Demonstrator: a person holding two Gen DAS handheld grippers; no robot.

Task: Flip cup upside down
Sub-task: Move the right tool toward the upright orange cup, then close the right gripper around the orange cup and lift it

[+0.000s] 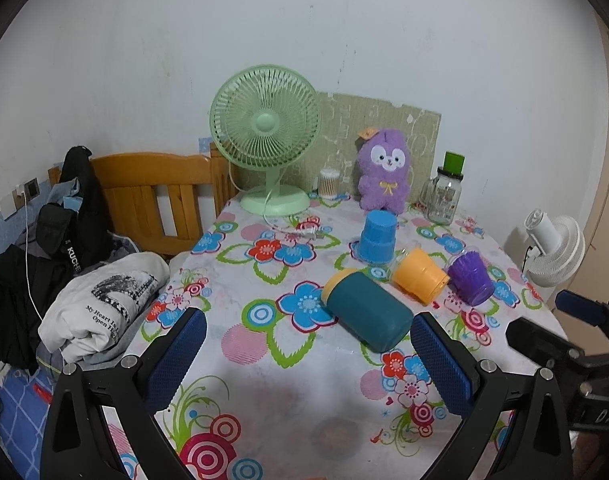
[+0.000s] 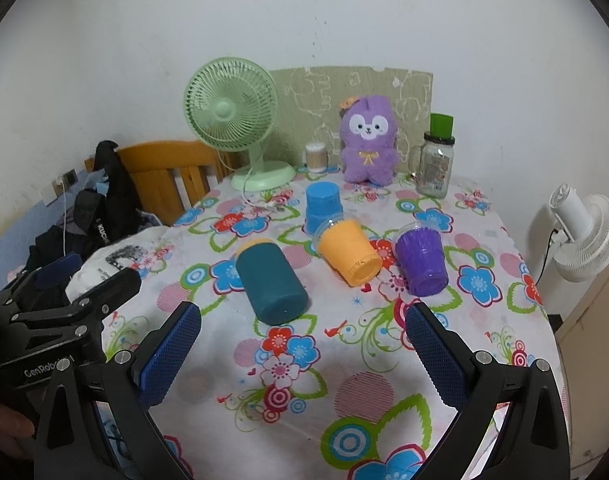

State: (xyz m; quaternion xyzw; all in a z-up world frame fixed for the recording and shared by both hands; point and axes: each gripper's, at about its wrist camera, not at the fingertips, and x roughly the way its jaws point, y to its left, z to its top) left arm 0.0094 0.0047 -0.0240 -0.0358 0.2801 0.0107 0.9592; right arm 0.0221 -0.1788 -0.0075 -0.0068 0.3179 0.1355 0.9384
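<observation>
A teal cup (image 1: 366,310) with a yellow rim lies on its side on the floral tablecloth (image 1: 264,392); it also shows in the right wrist view (image 2: 271,282). An orange cup (image 1: 418,276) (image 2: 350,254) and a purple cup (image 1: 470,278) (image 2: 421,261) lie tipped over beside it. A blue cup (image 1: 376,236) (image 2: 323,206) stands upside down behind them. My left gripper (image 1: 308,360) is open and empty, just in front of the teal cup. My right gripper (image 2: 302,354) is open and empty, in front of the cups.
A green desk fan (image 1: 266,140), a cotton-swab box (image 1: 329,182), a purple plush toy (image 1: 384,170) and a glass jar with green lid (image 1: 446,192) stand at the table's back. Clothes (image 1: 100,308) lie piled on the left. A white fan (image 1: 554,246) stands on the right.
</observation>
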